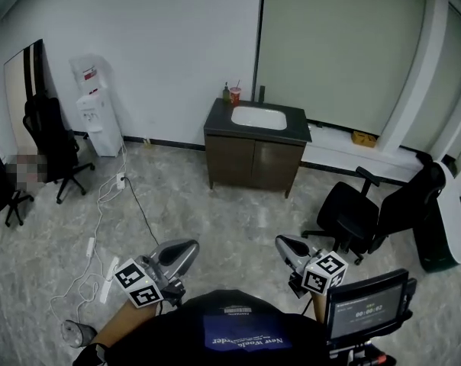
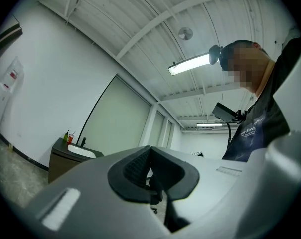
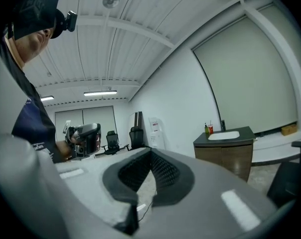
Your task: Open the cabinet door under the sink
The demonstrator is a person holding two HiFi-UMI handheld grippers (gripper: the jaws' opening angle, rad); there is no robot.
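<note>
Cabinet: the cabinet (image 1: 253,161) stands against the far wall, well apart from the person, with the sink (image 1: 259,117) set in its top. A bottle (image 1: 226,92) and a red cup (image 1: 235,95) stand by the sink's back corner.
Doors: the left door (image 1: 230,161) and the right door (image 1: 278,166) both lie flush with the front, so both look closed. No handle can be made out from this far.
Left gripper: the left gripper (image 1: 191,248) is held low in front of the person and aimed across the floor (image 1: 215,212). Its own view shows the jaws together, with nothing between them.
Right gripper: the right gripper (image 1: 281,243) is level with the other and also points toward the cabinet. Its jaws are closed and empty too.
Done: nothing on the cabinet itself, as far as the views show; neither gripper is near a door.
Left: cross the open floor, reach a door edge or handle, take hold and swing it out.
Way across: a chair (image 1: 353,216) sits to the right of the route and a cable (image 1: 135,204) trails to the left, with bare floor between them.
</note>
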